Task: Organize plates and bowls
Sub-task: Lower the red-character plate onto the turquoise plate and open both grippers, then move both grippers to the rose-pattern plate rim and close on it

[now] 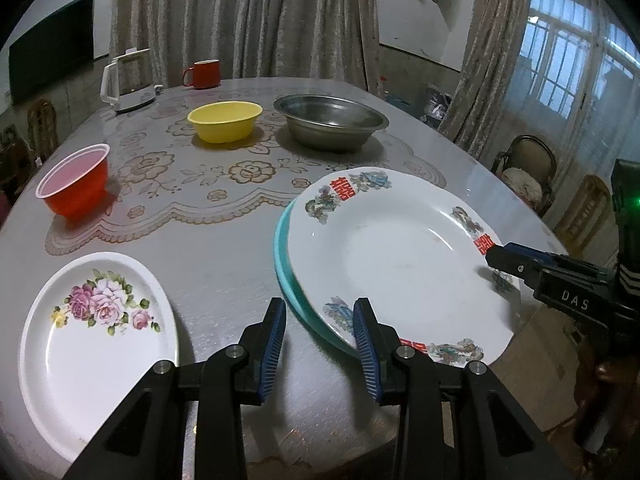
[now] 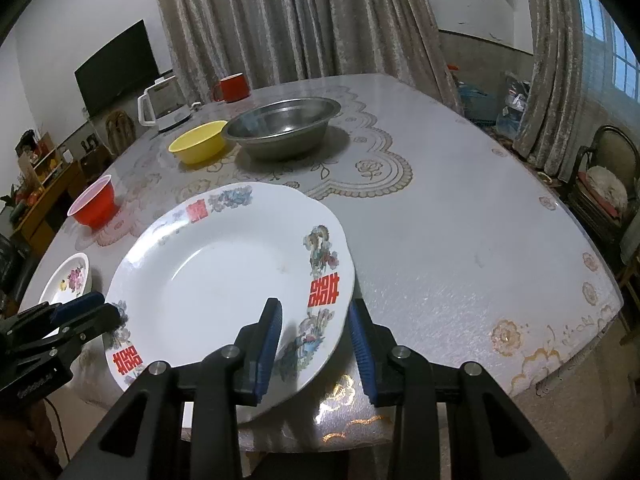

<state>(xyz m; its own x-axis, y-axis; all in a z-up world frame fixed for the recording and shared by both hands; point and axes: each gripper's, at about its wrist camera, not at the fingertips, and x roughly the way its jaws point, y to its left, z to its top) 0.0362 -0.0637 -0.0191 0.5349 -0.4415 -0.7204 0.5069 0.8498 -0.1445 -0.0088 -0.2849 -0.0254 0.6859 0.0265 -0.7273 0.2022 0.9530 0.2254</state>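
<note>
A white plate with red characters [image 1: 400, 264] [image 2: 224, 276] lies on a teal plate [image 1: 282, 248], and its near edge reaches past the table's front edge. My left gripper [image 1: 320, 340] [image 2: 108, 312] is open at the plate's near-left rim, with the rim in the gap and no pad pressing on it. My right gripper [image 2: 316, 340] [image 1: 490, 258] is open at the right rim, one finger over the plate and the other just outside it. A flowered oval plate [image 1: 92, 328] lies at the near left. A red bowl [image 1: 76, 188], a yellow bowl [image 1: 224, 122] and a steel basin [image 1: 332, 122] stand farther back.
A white kettle [image 1: 128, 80] and a red mug [image 1: 204, 74] stand at the far edge of the round table [image 1: 224, 264]. Chairs [image 2: 604, 184] stand beyond the table's right side. Curtains hang behind.
</note>
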